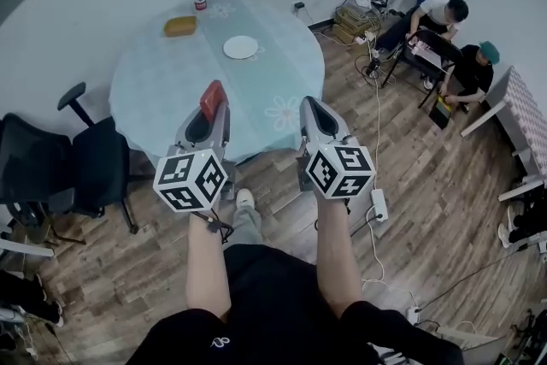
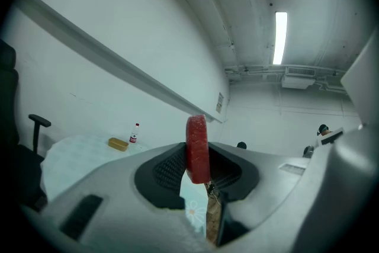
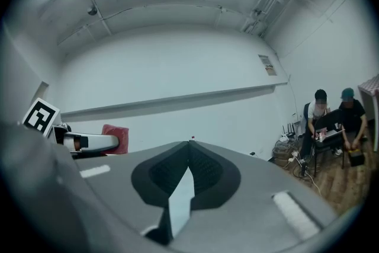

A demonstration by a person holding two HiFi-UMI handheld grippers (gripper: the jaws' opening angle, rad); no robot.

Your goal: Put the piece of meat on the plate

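We record a round table (image 1: 162, 85). The left gripper (image 1: 215, 107) and right gripper (image 1: 310, 103) are at its near edge, the right's jaws together, empty. A white plate (image 1: 240, 47) lies mid-table. The red piece of meat (image 2: 197, 148) is clamped upright in the left jaws, well apart from the plate.

Top-down, 2 level cams; meat (image 1: 213, 98) shared

red meat (image 2: 198, 148); white plate (image 1: 240, 47); perhaps floral teal tablecloth (image 1: 162, 85)

Smooth cloth covers the bench (image 1: 154, 90), the floor (image 1: 427, 184) is matt wood, the piece of meat (image 2: 197, 148) faintly glossy, and the left gripper (image 1: 214, 104) matt grey plastic (ribbed black fingers (image 2: 167, 170)).
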